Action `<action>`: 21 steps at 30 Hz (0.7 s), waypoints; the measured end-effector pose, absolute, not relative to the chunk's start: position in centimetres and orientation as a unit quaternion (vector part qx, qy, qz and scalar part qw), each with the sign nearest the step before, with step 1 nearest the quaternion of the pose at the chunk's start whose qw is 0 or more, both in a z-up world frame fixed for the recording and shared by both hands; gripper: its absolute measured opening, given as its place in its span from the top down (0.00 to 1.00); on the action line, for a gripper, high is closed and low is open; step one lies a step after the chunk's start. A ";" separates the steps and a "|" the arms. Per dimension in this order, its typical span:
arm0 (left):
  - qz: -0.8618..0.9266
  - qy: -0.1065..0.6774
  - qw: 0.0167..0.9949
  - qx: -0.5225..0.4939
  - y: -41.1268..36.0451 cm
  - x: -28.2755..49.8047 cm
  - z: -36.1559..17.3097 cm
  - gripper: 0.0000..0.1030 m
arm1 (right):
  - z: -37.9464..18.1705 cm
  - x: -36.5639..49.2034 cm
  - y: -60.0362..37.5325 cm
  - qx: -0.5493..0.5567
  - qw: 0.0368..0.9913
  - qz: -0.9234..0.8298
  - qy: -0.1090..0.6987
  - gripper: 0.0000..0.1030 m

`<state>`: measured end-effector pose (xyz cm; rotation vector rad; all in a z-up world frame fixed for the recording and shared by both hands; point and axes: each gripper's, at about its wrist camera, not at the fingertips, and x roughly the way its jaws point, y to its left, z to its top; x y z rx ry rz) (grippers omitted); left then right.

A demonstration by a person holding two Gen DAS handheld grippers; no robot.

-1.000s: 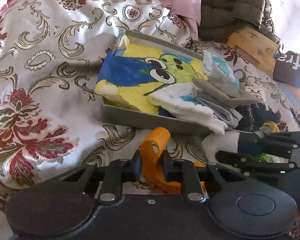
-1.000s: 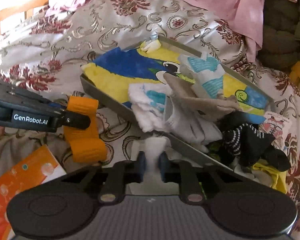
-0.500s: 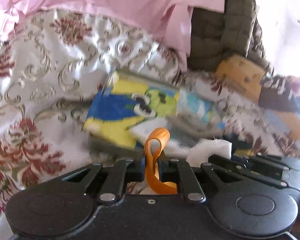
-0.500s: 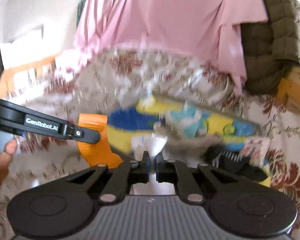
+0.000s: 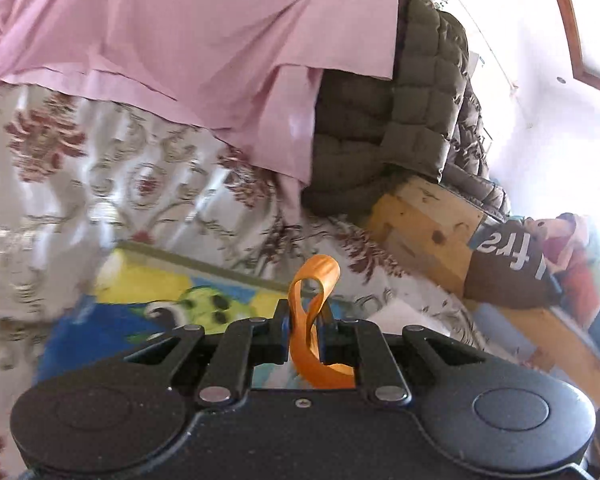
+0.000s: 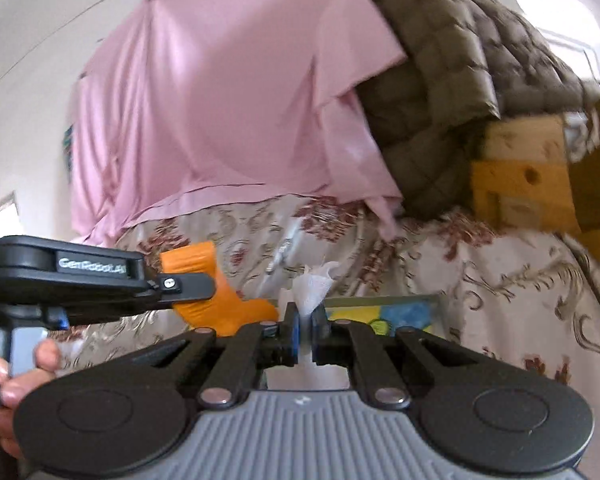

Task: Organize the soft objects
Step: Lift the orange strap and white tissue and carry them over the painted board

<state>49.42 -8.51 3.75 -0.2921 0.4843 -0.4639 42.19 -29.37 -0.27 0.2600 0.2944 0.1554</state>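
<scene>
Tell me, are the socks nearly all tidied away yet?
Not yet, I think. Done: I can't see what already lies in the tray; only its cartoon lining shows here. In hand: the left gripper pinches an orange sock, and the right gripper pinches a white sock. Left: both socks still need putting down.

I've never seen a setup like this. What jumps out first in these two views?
Probably the bright orange sock pinched in the left gripper, low in the middle of its view, and the white sock clamped in the right gripper. Behind both, a big pink sheet hangs over the flowered bedspread, with an olive quilted jacket to its right.
</scene>
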 end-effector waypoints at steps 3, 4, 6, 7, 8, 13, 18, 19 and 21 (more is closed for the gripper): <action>-0.231 0.250 0.928 -0.150 -10.4 51.4 3.0 0.87 | -1.0 42.9 -31.0 0.155 0.973 0.068 0.155 0.94; -0.231 0.254 0.927 -0.149 -10.9 51.9 2.7 0.87 | -1.3 42.9 -31.3 0.160 0.972 0.064 0.157 0.94; -0.231 0.258 0.927 -0.142 -11.7 52.5 2.1 0.87 | -1.6 43.2 -31.9 0.165 0.971 0.059 0.160 0.94; -0.230 0.261 0.927 -0.139 -12.0 52.8 1.8 0.87 | -1.7 43.3 -32.2 0.167 0.971 0.056 0.161 0.94; -0.229 0.264 0.927 -0.139 -12.2 53.0 1.5 0.86 | -1.9 43.5 -32.3 0.169 0.971 0.054 0.164 0.94; -0.212 0.281 0.927 -0.130 -12.4 53.6 0.1 0.85 | -2.7 44.2 -32.4 0.174 0.967 0.047 0.177 0.94; -0.200 0.298 0.928 -0.100 -12.7 53.9 -1.1 0.84 | -3.5 44.6 -32.1 0.170 0.964 0.049 0.201 0.94; -0.197 0.299 0.929 -0.091 -12.8 53.9 -1.3 0.83 | -3.6 44.7 -31.9 0.167 0.963 0.048 0.206 0.94; -0.196 0.300 0.930 -0.084 -12.8 53.9 -1.5 0.82 | -3.8 44.8 -31.8 0.163 0.962 0.046 0.213 0.93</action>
